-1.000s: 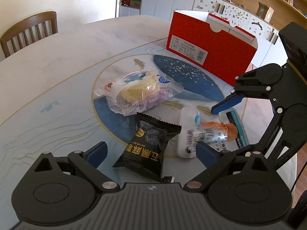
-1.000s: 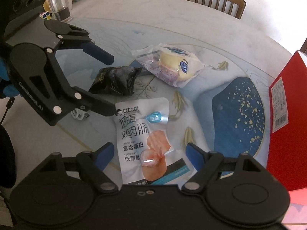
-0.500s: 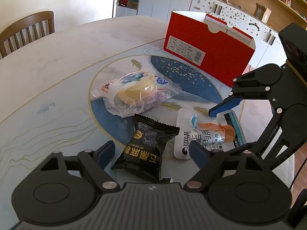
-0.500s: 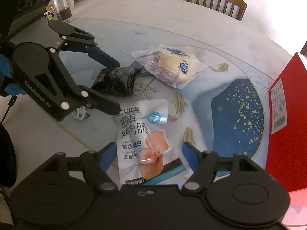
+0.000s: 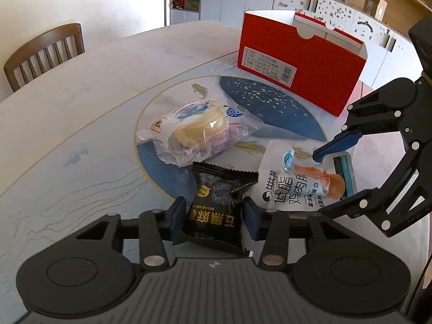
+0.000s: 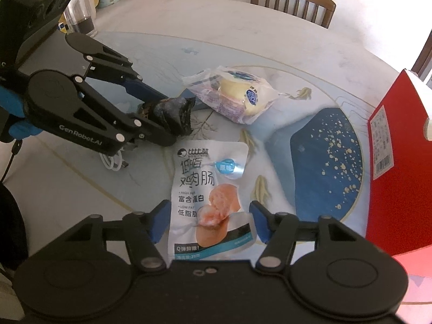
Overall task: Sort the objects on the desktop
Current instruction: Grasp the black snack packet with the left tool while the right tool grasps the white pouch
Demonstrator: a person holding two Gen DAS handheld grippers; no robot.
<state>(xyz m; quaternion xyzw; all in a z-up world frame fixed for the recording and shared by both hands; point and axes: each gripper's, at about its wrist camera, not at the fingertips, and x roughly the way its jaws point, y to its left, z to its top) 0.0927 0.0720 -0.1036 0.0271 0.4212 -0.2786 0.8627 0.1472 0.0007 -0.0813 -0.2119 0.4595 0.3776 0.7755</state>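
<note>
Now your left gripper (image 5: 213, 212) has just been closing and pinches the black snack packet (image 5: 216, 202) across its width; your right gripper (image 6: 206, 221), closing but not yet touching, straddles the white sausage pouch (image 6: 208, 189), lengthwise on the table (image 6: 270, 40).

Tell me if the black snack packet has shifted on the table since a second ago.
Cannot tell: the black snack packet keeps its spot below the bread packet. The left gripper has been closing, and its pads now pinch it.
</note>
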